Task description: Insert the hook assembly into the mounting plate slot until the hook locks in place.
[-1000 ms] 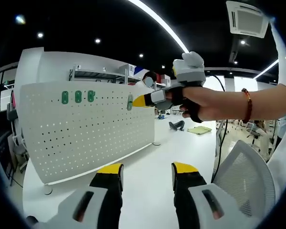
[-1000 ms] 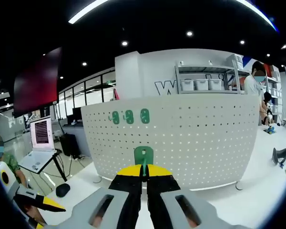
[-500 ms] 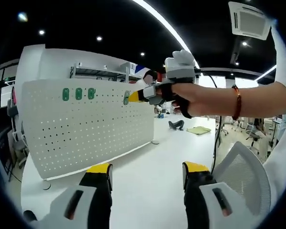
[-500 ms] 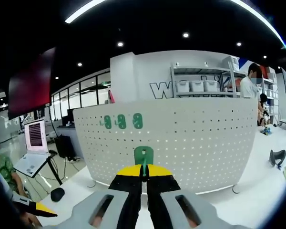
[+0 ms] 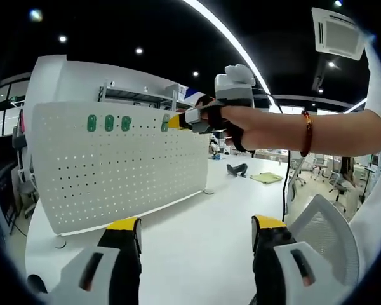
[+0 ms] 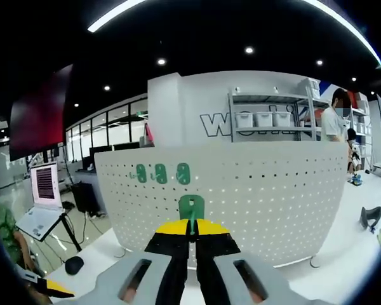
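Approach step | my right gripper (image 6: 191, 234) clenches the small green plastic hook (image 6: 191, 208) near the white perforated mounting plate (image 5: 114, 165)'s top edge | my left gripper (image 5: 193, 238) gapes, released | next: seat hook in slot.

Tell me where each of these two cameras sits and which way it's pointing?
Left gripper view: rides the open left tongs, low over the white table, facing the pegboard; the person's forearm carries the right tongs in.
Right gripper view: rides the right tongs, shut on a green hook, facing the pegboard.
Shared: pegboard, three mounted green hooks.
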{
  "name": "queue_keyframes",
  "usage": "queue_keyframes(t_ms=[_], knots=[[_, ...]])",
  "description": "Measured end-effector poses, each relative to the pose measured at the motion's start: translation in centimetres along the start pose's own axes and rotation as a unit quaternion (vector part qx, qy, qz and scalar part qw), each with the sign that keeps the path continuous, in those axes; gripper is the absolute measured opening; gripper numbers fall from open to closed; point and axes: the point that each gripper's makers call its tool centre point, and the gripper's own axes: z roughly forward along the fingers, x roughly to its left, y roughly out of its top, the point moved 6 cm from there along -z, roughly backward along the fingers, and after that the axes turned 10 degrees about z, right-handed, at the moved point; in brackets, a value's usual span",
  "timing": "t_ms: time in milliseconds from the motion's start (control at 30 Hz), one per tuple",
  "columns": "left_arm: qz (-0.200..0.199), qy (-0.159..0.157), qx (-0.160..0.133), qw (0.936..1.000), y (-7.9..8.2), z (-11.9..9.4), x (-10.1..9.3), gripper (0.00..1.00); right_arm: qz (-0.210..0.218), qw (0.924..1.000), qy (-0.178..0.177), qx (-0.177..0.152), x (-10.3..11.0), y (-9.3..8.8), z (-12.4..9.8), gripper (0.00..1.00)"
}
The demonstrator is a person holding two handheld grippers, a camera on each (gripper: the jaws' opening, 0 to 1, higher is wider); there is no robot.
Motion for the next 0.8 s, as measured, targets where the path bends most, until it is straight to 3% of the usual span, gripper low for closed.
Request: queue_keyframes(t_ms=[433,800], knots=[[0.003,0.004,0.002,1.0,0.0,0.0,-0.2,0.72,0.011,0.9998,-0.012,-0.014,-0.2,2.3,1.7,0.01],[0.005,0.002,0.014,0.9999,-0.7,-0.2,0.1,0.73,0.013,0.9997,-0.02,-0.009,-0.7,2.4,3.3,0.01]])
